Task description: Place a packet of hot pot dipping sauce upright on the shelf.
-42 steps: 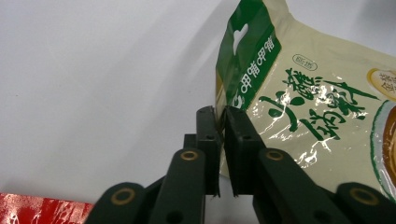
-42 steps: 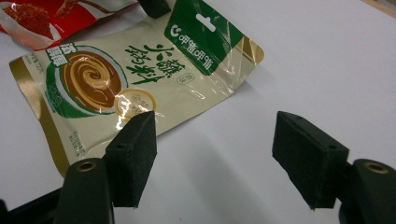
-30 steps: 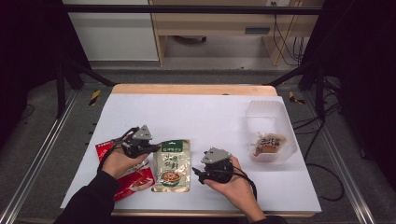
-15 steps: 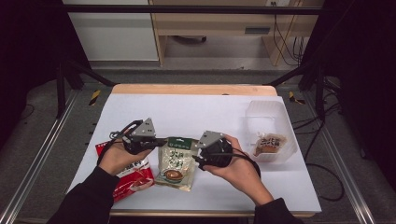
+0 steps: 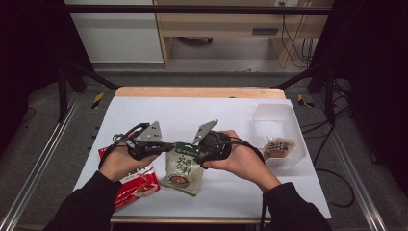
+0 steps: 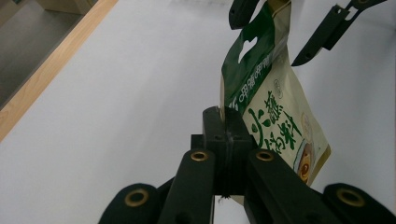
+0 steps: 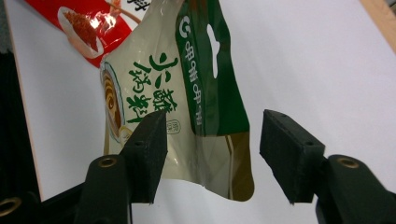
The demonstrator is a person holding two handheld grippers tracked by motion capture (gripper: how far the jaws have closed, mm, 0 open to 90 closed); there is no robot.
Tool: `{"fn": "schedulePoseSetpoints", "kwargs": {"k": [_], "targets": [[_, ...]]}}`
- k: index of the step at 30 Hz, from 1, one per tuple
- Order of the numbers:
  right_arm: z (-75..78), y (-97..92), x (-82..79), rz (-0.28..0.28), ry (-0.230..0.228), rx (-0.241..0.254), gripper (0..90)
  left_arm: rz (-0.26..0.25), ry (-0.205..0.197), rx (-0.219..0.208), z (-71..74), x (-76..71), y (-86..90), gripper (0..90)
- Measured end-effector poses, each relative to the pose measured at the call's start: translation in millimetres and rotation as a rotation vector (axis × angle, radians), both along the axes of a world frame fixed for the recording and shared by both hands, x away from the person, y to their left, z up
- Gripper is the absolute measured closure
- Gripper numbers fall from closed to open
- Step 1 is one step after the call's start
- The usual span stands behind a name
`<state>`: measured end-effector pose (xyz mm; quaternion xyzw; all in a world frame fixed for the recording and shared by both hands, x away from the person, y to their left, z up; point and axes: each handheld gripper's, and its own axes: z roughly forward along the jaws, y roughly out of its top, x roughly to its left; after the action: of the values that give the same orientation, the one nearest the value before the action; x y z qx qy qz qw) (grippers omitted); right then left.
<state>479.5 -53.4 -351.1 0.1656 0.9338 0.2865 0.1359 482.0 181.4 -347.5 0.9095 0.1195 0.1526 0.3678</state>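
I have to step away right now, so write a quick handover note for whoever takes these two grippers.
Left gripper: shut on one top corner of the green-and-cream pouch, which hangs lifted, its bottom edge near or on the white table.
Right gripper: jaws open and have just been closing, with the pouch's other top corner between them, pads not yet pressing.
Red pouch: flat on the table by the left hand.
Clear tub: at the right, one brown packet inside.
Done: pouch picked up.
Left: probably close the right jaws, then carry it to the tub.
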Motion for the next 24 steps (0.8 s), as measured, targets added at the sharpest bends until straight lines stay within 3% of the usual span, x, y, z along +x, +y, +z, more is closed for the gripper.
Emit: {"fn": "schedulePoseSetpoints", "kwargs": {"k": [3,15,24], "targets": [[3.0,3.8,3.1,0.032,0.036,-0.022,48.6,-0.004,0.001,-0.004,1.1,-0.9,0.6,90.0],[1.2,11.6,5.3,0.075,0.101,-0.053,71.7,-0.010,-0.013,-0.018,9.1,-9.2,-3.7,90.0],[-2.3,11.4,5.2,0.085,0.110,-0.066,86.4,-0.017,-0.007,-0.019,9.7,-9.0,-3.3,90.0]]}}
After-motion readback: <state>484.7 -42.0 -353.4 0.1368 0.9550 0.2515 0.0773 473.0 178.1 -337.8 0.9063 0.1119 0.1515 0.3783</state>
